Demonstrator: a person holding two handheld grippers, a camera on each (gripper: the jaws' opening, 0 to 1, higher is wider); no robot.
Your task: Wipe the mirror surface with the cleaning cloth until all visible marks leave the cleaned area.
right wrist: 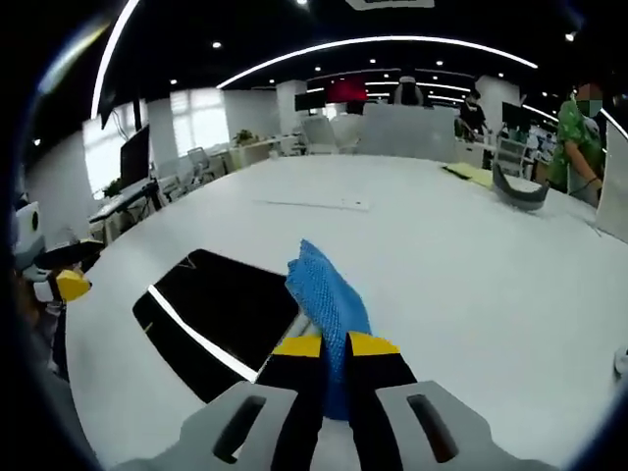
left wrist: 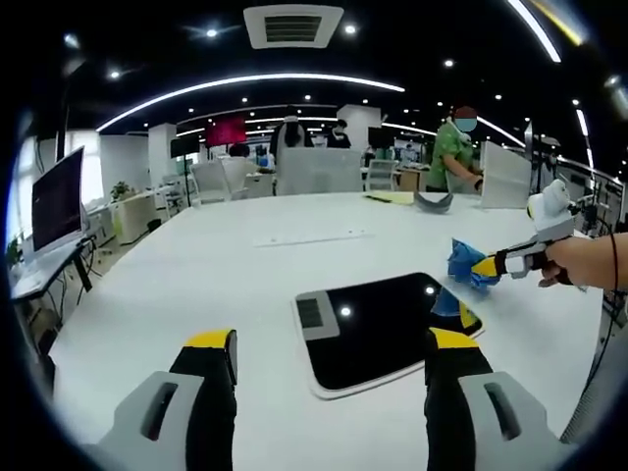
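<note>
A flat mirror (left wrist: 378,329) with a dark reflecting face and pale rim lies on the white table, just beyond my left gripper (left wrist: 332,341), whose jaws stand wide apart with nothing between them. In the right gripper view the mirror (right wrist: 221,314) lies to the left. My right gripper (right wrist: 335,346) is shut on a blue cleaning cloth (right wrist: 326,289), held just above the mirror's right edge. From the left gripper view that right gripper (left wrist: 486,266) comes in from the right with the blue cloth (left wrist: 465,265) at its tip, over the mirror's far right corner.
The large white table (left wrist: 245,265) stretches far back. A long thin strip (right wrist: 314,204) and a dark curved object (right wrist: 517,191) lie on it farther off. People stand near desks and screens at the back; a monitor (left wrist: 57,201) is at the left.
</note>
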